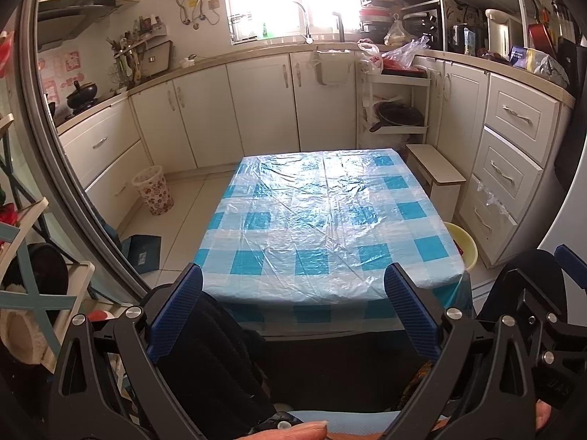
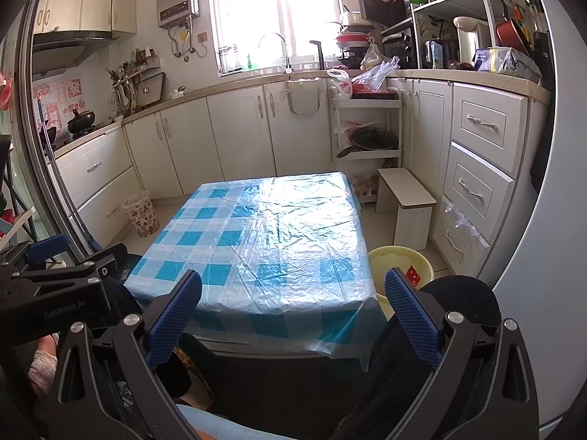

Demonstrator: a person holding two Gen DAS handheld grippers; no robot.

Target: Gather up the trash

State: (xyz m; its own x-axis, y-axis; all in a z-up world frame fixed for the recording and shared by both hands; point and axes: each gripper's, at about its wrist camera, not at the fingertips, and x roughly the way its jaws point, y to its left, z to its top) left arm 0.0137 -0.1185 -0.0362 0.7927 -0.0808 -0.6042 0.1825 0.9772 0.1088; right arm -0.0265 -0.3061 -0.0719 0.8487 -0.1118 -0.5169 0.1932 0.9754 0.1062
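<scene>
A low table [image 1: 330, 220] with a blue-and-white checked cloth under clear plastic stands in front of me; it also shows in the right wrist view [image 2: 264, 242]. I see no loose trash on its top. A patterned waste basket [image 1: 154, 190] stands on the floor at the left, also in the right wrist view [image 2: 141, 214]. My left gripper [image 1: 293, 275] is open and empty, held before the table's near edge. My right gripper [image 2: 293, 282] is open and empty, near the table's front right corner. The other gripper's body shows at the left of the right wrist view.
A yellow basin [image 2: 401, 264] holding a red item sits on the floor right of the table, beside a small white stool [image 2: 407, 201]. White cabinets [image 1: 256, 110] ring the room. A dark dustpan [image 1: 143, 253] lies on the floor at the left. My dark-clothed legs fill the foreground.
</scene>
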